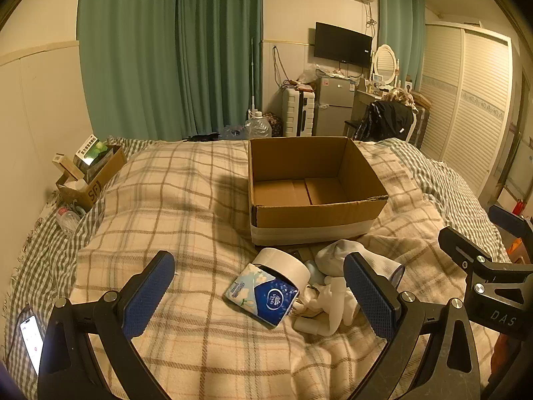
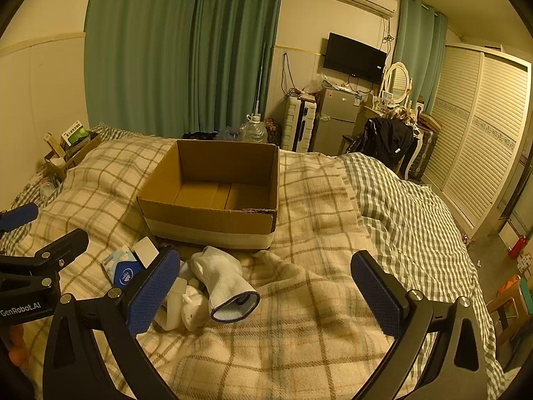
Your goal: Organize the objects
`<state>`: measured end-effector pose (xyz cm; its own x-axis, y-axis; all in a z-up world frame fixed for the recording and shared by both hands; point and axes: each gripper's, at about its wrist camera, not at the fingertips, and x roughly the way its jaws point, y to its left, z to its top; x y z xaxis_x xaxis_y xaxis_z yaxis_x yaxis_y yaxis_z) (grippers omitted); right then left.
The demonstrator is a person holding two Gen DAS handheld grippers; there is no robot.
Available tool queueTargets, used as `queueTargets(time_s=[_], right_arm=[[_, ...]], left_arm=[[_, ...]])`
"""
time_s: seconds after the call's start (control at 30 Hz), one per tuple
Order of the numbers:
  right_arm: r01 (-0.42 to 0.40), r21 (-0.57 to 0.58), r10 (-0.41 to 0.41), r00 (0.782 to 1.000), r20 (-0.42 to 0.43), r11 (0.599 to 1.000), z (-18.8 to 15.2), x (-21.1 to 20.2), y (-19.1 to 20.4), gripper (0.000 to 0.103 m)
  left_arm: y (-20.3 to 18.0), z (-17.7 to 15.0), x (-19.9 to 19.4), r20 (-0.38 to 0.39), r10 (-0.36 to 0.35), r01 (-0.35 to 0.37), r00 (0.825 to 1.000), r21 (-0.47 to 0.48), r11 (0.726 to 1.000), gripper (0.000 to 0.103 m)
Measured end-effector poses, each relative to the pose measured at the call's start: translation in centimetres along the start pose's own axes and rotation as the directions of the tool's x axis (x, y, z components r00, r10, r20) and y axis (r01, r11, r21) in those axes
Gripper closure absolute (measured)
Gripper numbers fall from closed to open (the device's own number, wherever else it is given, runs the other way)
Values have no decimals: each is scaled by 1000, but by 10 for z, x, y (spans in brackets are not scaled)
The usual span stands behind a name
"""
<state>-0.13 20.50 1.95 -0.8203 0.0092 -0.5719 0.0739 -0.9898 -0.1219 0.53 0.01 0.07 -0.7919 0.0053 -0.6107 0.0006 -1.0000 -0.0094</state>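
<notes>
An open cardboard box (image 1: 309, 215) stands empty on the plaid bed; it also shows in the right wrist view (image 2: 213, 221). In front of it lies a small pile: a blue tissue pack (image 1: 263, 295) (image 2: 124, 271), a white roll of tape (image 1: 283, 265), a white sock (image 1: 346, 255) (image 2: 223, 278) and small white items (image 1: 319, 303) (image 2: 188, 306). My left gripper (image 1: 263, 295) is open, low above the tissue pack. My right gripper (image 2: 266, 283) is open, just right of the sock, empty. The right gripper's body shows at the left wrist view's right edge (image 1: 483, 266).
A small box of packets (image 1: 90, 173) sits at the bed's far left by the wall, with a plastic bottle (image 1: 68, 218). A lit phone (image 1: 31, 340) lies at the near left. A wardrobe (image 2: 476, 133), fridge (image 2: 336, 123) and chair stand beyond the bed.
</notes>
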Motion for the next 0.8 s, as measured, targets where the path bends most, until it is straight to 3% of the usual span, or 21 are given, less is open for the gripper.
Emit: queueTargets(time_s=[0.8], right_arm=[[1,-3,-1,1000,2,1000,2,-1,2,1]], left_arm=[[-1,0,0,1,1,-1,1000,2,1000,0]])
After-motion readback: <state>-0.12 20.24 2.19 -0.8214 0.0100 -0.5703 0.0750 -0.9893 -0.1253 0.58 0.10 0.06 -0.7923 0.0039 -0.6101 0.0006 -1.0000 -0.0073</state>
